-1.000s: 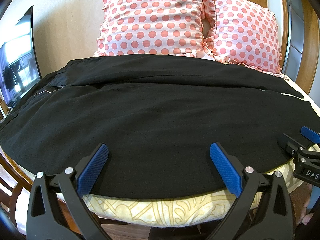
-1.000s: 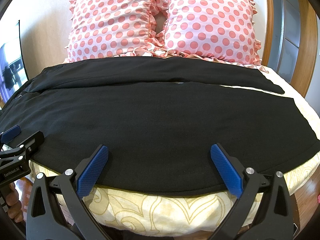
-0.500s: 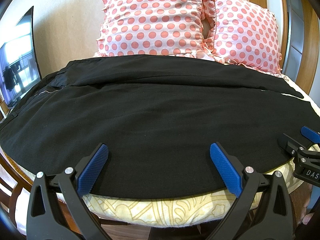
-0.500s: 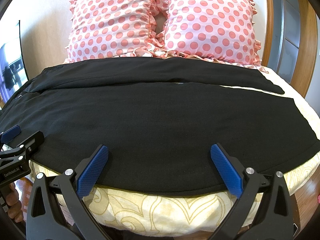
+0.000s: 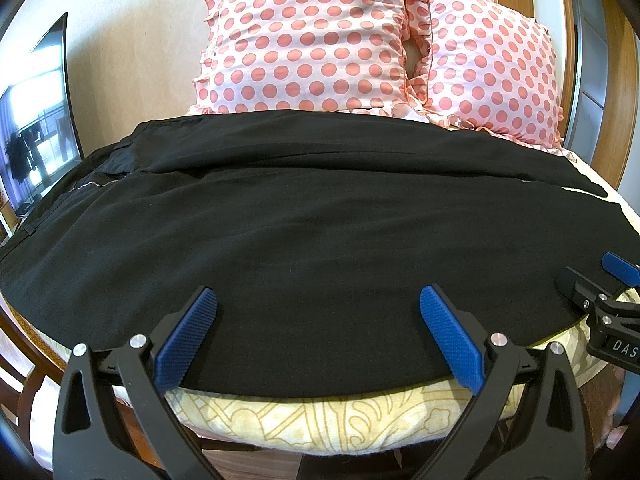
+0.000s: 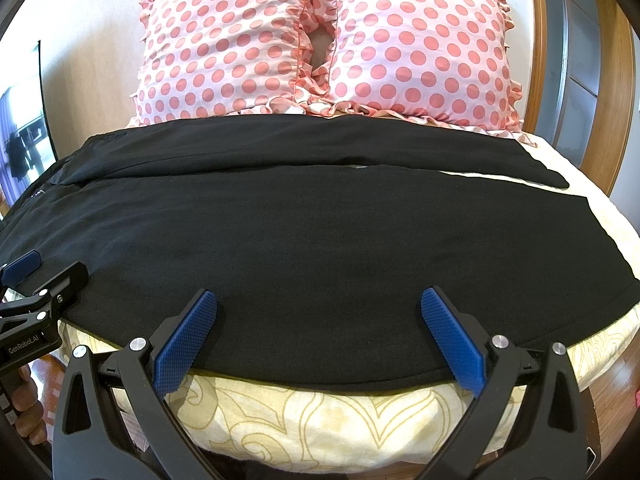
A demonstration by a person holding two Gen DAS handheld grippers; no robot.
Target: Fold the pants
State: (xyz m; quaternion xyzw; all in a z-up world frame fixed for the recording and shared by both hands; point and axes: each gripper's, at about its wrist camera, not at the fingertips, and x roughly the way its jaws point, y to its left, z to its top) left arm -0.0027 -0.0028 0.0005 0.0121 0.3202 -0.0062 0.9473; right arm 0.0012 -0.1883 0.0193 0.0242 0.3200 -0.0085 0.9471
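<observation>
From the left wrist camera, the left claw point(image 5: 318, 320) gapes wide with nothing between its blue pads point(image 5: 186, 338), which hang just over the near edge of the black pants point(image 5: 304, 232). The pants lie flat and crosswise on the bed point(image 5: 320, 416), waistband toward 9 o'clock (a pale zipper line shows there) and leg ends toward 3 o'clock; one leg lies nearer the camera, the other beyond it toward 12 o'clock. Two pink polka-dot pillows point(image 5: 304, 40) stand at 12 o'clock against the wall, and a dark screen point(image 5: 36, 128) leans at 9 o'clock. The right claw point(image 5: 592, 284) pokes in at 4 o'clock, at the pants' near edge. From the right wrist camera, the right claw point(image 6: 318, 320) is likewise spread wide and holds nothing, its pads point(image 6: 452, 342) just over the hem of the near leg of the pants point(image 6: 320, 240), above the yellow-patterned bed cover point(image 6: 328, 416). The left claw point(image 6: 44, 266) shows at 8 o'clock, its tips spread over the cloth. The pillows point(image 6: 320, 40) sit at 12 o'clock.
</observation>
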